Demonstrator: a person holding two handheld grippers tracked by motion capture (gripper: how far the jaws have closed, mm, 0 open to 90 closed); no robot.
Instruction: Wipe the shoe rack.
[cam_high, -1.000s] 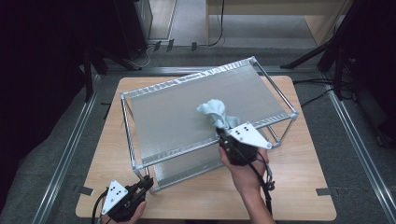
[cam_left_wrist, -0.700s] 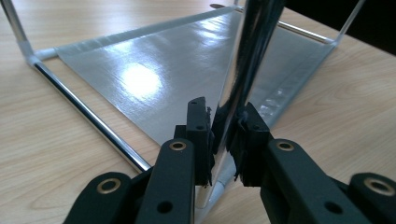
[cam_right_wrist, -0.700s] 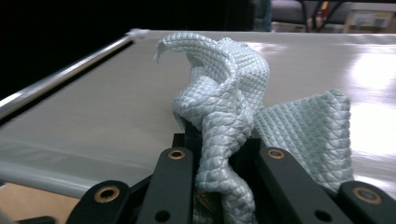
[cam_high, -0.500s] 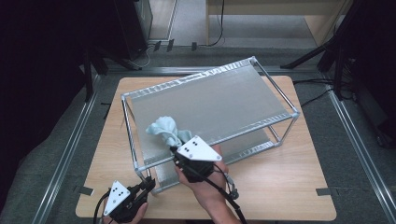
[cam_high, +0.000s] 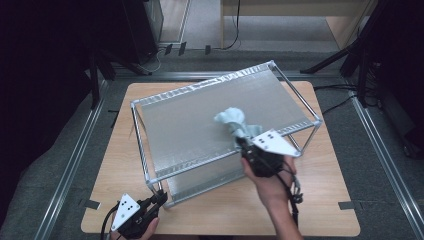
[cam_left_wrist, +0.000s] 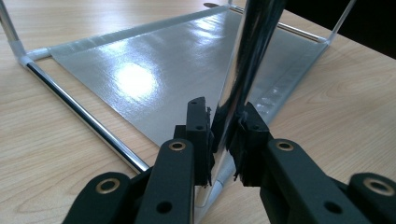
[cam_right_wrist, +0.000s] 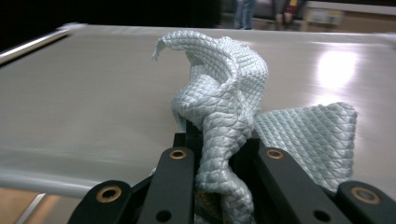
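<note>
A two-tier metal rack (cam_high: 150, 100) with silvery shelves stands on the wooden table. A crumpled pale blue cloth (cam_high: 232, 120) lies against the top shelf, right of its middle. My right gripper (cam_high: 243, 141) is shut on this cloth (cam_right_wrist: 224, 93), whose bunched folds rise from between the jaws over the shelf surface. At the rack's front left corner, my left gripper (cam_high: 161, 196) is shut on the chrome leg (cam_left_wrist: 250, 51). Both pads clamp the post just above the lower shelf (cam_left_wrist: 154, 70).
The table (cam_high: 320, 200) has bare wood in front of and to the right of the rack. A cable trails from each gripper. Dark stands and floor rails surround the table.
My right gripper swept the cloth across the top shelf to the left, then back to the right. The left gripper has stayed on the leg.
</note>
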